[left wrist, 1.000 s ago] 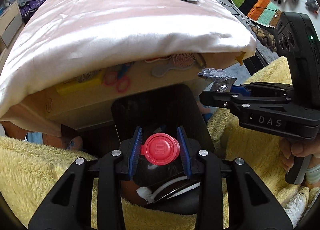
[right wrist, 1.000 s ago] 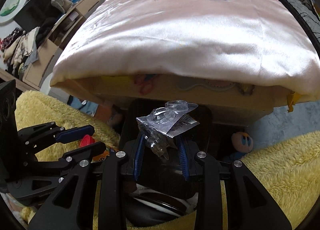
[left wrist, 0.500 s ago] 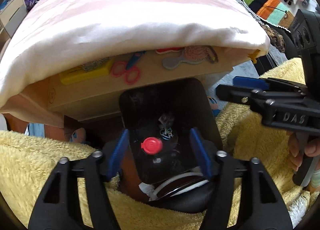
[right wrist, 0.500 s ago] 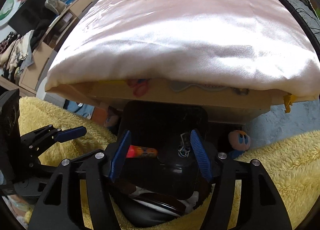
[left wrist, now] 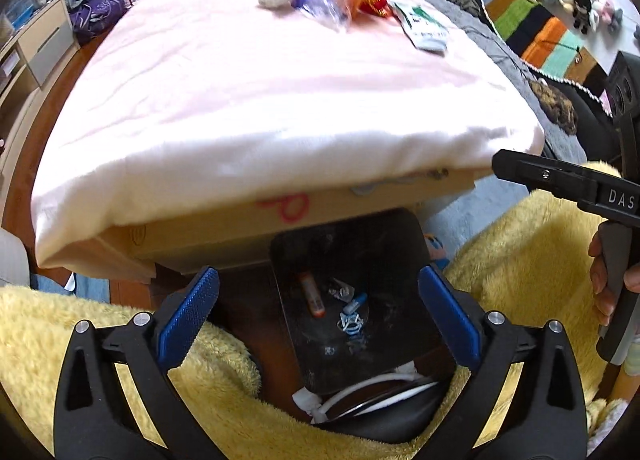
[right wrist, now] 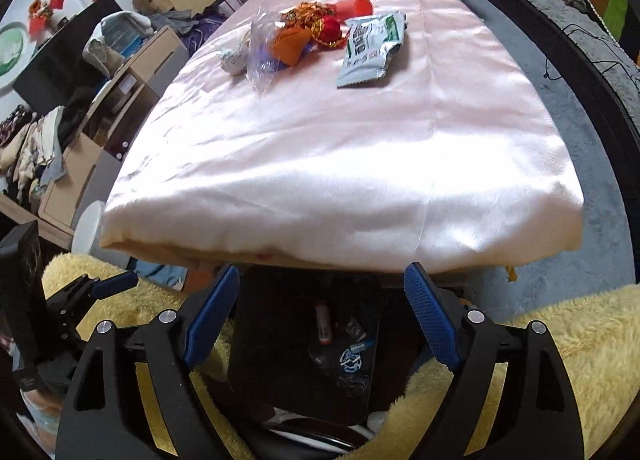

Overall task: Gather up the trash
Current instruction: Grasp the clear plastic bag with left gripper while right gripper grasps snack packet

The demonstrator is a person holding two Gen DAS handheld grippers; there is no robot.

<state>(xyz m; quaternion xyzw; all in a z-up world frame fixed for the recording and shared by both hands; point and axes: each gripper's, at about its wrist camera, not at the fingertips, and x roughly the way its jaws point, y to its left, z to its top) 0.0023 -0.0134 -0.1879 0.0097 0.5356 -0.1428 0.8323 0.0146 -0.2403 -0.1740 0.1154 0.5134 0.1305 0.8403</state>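
Observation:
A black bin (left wrist: 400, 252) stands on the floor under the near edge of a pink-covered table (left wrist: 248, 108). In it lie an orange tube (left wrist: 311, 295) and crumpled clear wrappers (left wrist: 349, 312). My left gripper (left wrist: 318, 312) is open and empty above the bin. My right gripper (right wrist: 322, 314) is open and empty above the same bin (right wrist: 272, 348). At the table's far end lies a pile of trash: a clear bag (right wrist: 264, 56), an orange wrapper (right wrist: 292, 42), a green-white packet (right wrist: 370, 48) and a crumpled tissue (right wrist: 234, 58).
Yellow fluffy fabric (left wrist: 80, 332) lies on both sides of the bin. The right gripper body (left wrist: 568, 184) shows at the right of the left wrist view. Cabinets and clothes (right wrist: 80, 100) stand left of the table, a striped blanket (left wrist: 532, 28) at right.
The left gripper opened and dropped the red-capped tube into the bin. The right gripper opened and dropped the clear wrapper into it. Both grippers then rose and tilted up toward the table.

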